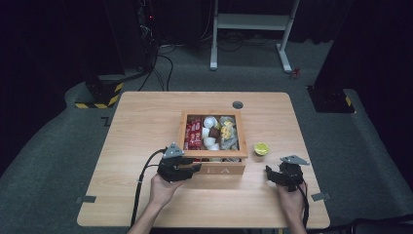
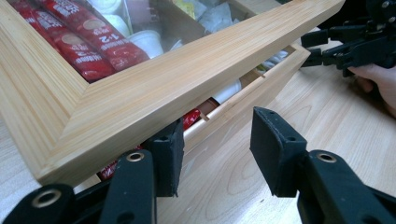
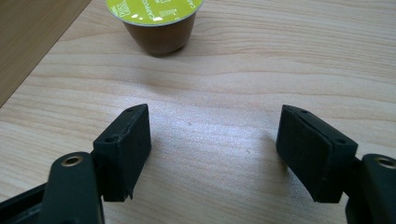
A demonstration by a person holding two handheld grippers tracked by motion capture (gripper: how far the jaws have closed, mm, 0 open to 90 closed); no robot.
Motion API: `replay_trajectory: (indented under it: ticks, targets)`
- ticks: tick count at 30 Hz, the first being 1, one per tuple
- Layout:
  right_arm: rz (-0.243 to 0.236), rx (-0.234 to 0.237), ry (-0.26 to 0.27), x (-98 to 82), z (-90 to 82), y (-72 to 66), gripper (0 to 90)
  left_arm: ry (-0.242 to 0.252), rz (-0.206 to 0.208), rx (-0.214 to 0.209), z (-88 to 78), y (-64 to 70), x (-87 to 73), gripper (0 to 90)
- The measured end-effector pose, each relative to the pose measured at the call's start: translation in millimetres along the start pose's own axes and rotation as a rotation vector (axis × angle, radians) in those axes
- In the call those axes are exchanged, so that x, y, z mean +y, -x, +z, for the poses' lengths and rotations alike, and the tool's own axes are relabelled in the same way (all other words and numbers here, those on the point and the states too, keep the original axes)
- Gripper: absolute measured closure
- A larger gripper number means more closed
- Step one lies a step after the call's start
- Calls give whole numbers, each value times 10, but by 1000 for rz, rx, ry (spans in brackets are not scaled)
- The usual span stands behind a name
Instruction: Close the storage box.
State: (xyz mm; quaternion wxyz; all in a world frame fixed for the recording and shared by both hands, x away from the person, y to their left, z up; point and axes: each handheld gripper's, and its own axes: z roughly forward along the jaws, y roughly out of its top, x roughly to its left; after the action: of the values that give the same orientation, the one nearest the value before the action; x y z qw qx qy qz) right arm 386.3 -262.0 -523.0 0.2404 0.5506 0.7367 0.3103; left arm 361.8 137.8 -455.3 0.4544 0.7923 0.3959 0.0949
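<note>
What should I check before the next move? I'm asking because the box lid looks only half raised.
1. Lid lifted off the box at its near edge: ok, a gap shows.
2. Left tool clamped on the lid: not ok, jaws apart, one pad tucked under the edge.
3. Right tool open and empty: ok.
4. Capsule upright on the table, ahead of the right tool: ok.
5. Free slot inside the box for the capsule: cannot tell.

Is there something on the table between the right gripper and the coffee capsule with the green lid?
No. Nothing visible lies between the open right gripper and the capsule, just bare table. The wooden box stands off to the side.
</note>
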Motion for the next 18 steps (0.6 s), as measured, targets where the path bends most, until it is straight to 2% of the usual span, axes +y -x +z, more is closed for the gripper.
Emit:
replay_trajectory:
  ticks: [13,18]
  targets:
    - [-1,0,0,0,0,1,263,0,-5,-21,5,-10,-26,533]
    - [-1,0,0,0,0,1,263,11,-28,-34,0,-14,-45,525]
